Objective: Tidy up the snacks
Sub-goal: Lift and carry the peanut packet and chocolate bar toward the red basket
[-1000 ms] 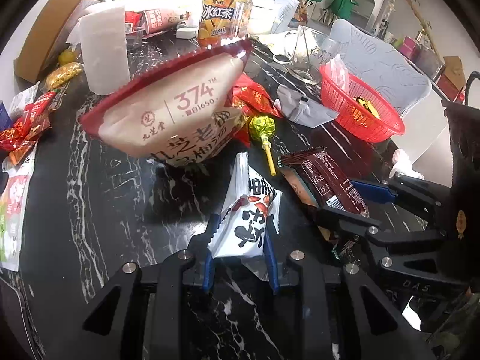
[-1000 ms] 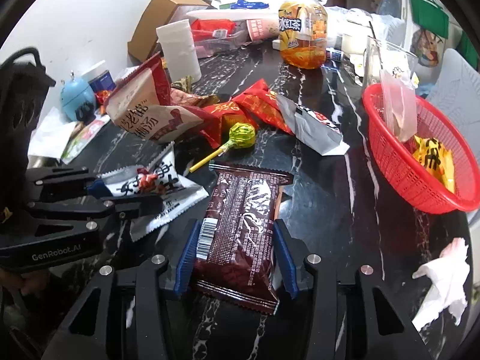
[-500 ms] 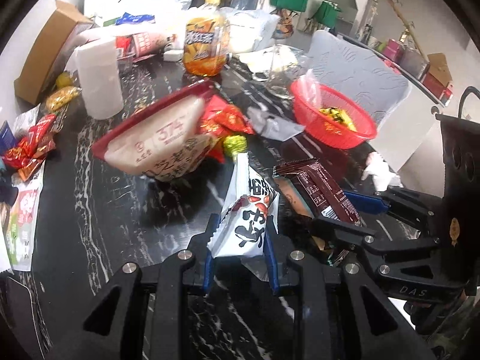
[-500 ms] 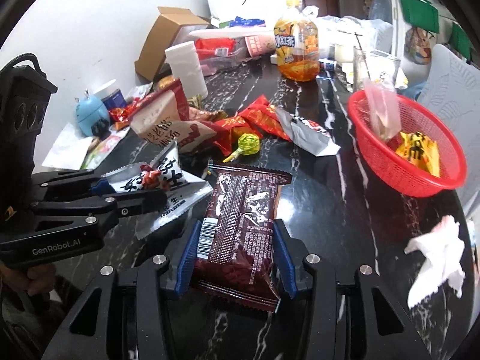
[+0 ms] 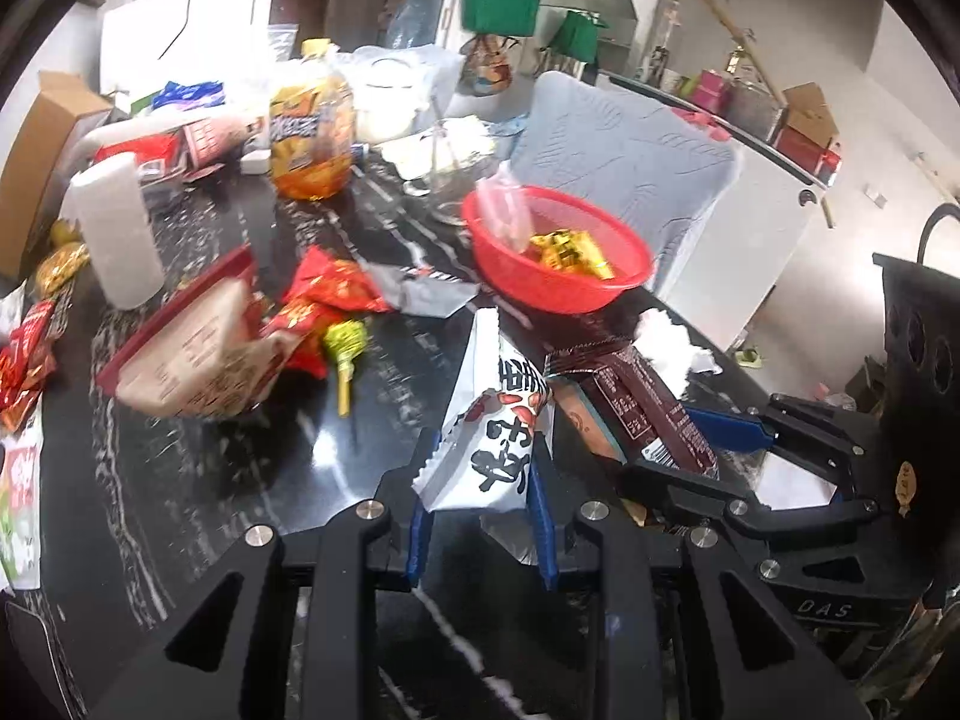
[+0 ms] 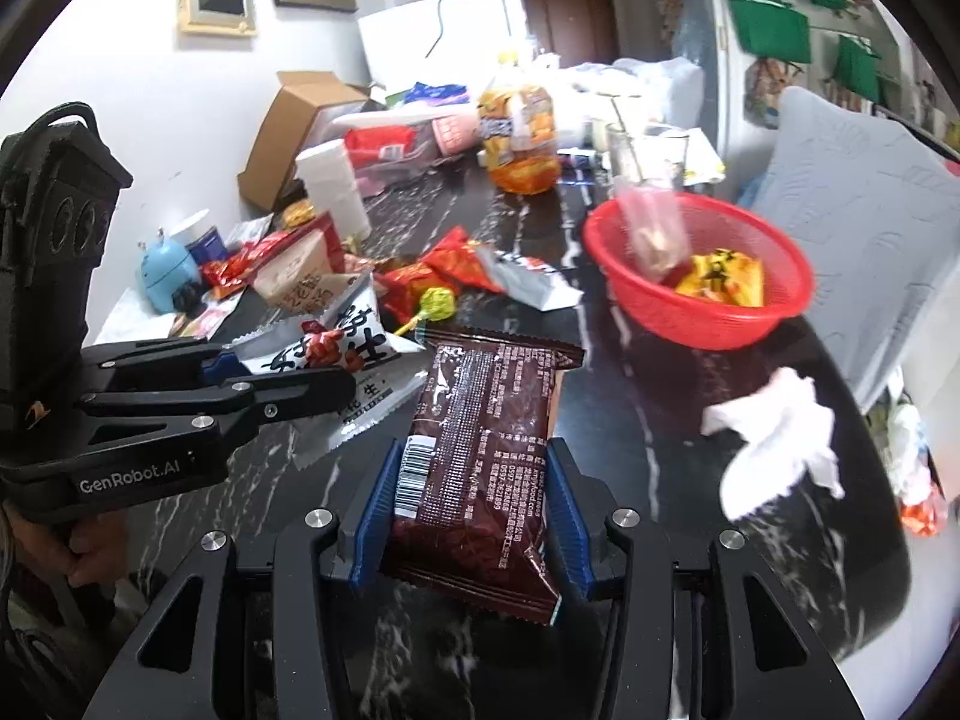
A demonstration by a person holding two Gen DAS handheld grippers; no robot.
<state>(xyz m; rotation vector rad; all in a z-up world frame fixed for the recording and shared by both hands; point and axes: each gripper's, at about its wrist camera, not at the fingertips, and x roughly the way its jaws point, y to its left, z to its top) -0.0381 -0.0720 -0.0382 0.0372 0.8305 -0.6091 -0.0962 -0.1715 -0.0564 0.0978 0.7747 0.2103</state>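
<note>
Both your hands have come up and forward since a second ago, and the red basket (image 5: pixel 558 264) now sits nearer the middle of each view. Your left gripper (image 5: pixel 480 516) is clamped on the white peanut packet (image 5: pixel 489 426), carried clear of the worktop. Your right gripper (image 6: pixel 468 516) grips the brown snack bar (image 6: pixel 480 468) across its width, also lifted. Judging by that, you are mid-carry with both snacks and the drop into the basket comes next. The basket stands near the worktop's far right edge, already holding yellow packets (image 6: pixel 723 276) and a clear bag (image 6: pixel 651 228). The black marbled worktop (image 5: pixel 198 480) is crowded: a red-trimmed pouch (image 5: pixel 192 354), red packets (image 5: pixel 324 300), a green lollipop (image 5: pixel 345 348), a silver packet (image 6: pixel 534 282), a crumpled tissue (image 6: pixel 774 438) by the right edge, an iced tea bottle (image 5: pixel 309 138) far back. Green bags (image 6: pixel 771 30) hang on the wall beyond.
</note>
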